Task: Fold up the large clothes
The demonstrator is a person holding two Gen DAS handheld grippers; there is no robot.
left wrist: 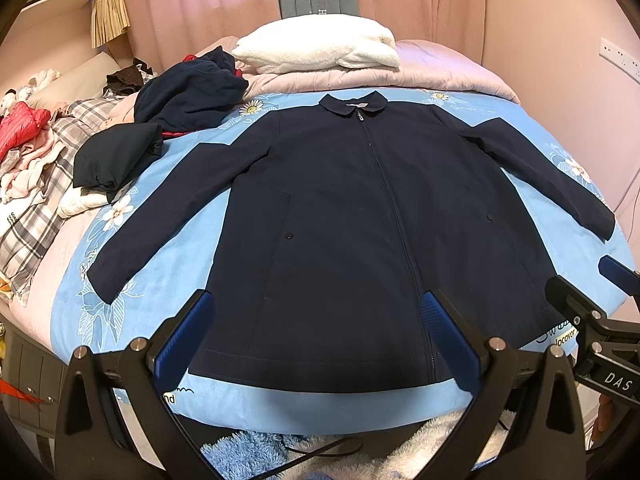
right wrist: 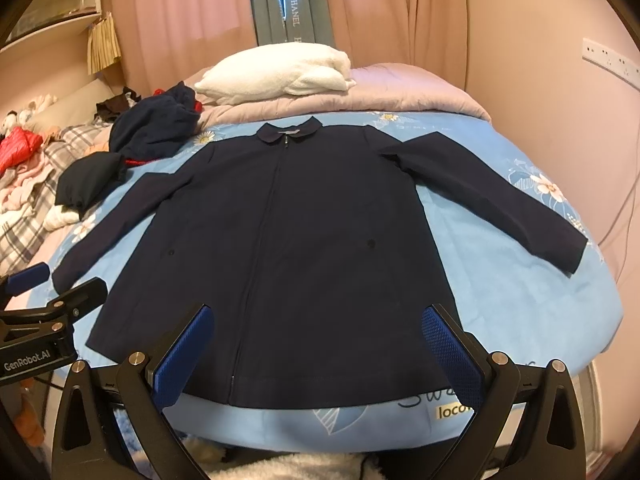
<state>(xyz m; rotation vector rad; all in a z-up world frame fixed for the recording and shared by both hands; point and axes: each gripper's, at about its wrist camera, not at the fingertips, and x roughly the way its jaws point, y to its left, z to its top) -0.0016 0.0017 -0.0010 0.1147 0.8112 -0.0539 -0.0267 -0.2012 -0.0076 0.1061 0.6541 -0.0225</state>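
Note:
A dark navy zip jacket [left wrist: 344, 216] [right wrist: 280, 240] lies flat, front up, on a light blue floral sheet [left wrist: 160, 256] [right wrist: 512, 292], collar at the far end and both sleeves spread outward. My left gripper [left wrist: 318, 312] hovers open above the hem, left of the zip, with nothing between its blue pads [left wrist: 182, 340]. My right gripper [right wrist: 316, 324] hovers open above the hem, right of the zip, and is empty too. Each gripper also shows at the edge of the other's view: the right gripper [left wrist: 588, 292] and the left gripper [right wrist: 56, 280].
Dark crumpled clothes [left wrist: 188, 88] [right wrist: 152, 124] and a folded dark garment [left wrist: 116, 156] lie at the far left. A white fluffy blanket [left wrist: 320, 46] [right wrist: 276, 68] rests on a pink quilt [left wrist: 440, 72]. A messy pile of clothes [left wrist: 28, 152] fills the left. A wall stands to the right.

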